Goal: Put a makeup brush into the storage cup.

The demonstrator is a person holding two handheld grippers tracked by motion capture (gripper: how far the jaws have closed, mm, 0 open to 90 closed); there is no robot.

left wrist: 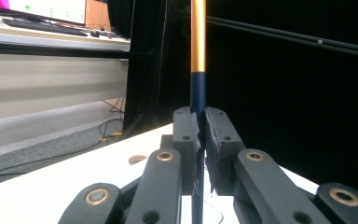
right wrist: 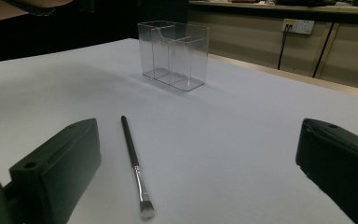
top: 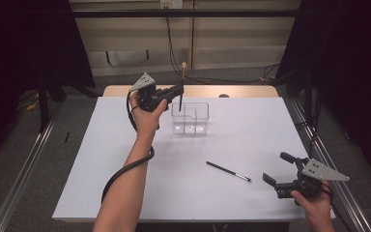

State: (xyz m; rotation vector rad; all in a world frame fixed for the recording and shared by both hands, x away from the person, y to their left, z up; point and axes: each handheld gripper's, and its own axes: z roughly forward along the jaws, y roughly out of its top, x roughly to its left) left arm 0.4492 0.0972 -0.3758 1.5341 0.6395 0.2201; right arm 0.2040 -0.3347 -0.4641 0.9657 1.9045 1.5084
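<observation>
My left gripper [top: 180, 90] is up over the far-left part of the white table [top: 125, 193], jaws pinched shut on a slim brush with a dark navy lower handle and gold upper handle [top: 182, 84]; in the left gripper view that brush [left wrist: 198, 56] stands upright between the two pads, navy section in the clamp, gold section rising out of the top of the view; in the high view I see its lower end hanging over the left end of the clear plastic organiser box with inner dividers [top: 190, 118], whether it touches the box I cannot tell; box sits on the table at far centre, upright, its compartments look see-through to the base; in the right gripper view the box [right wrist: 175, 53] stands well beyond the jaws; my right gripper [top: 279, 169] is low at the near-right corner of the table, jaws spread wide with nothing between them; a second thin black makeup brush with a silver ferrule and flat pale tip [top: 228, 171] lies flat on the table, just left of the right gripper, well apart from the box; in the right gripper view this brush [right wrist: 135, 165] lies between the two open jaws but closer to the left one, bristle tip toward the camera, handle pointing toward the box; no pad touches it
</observation>
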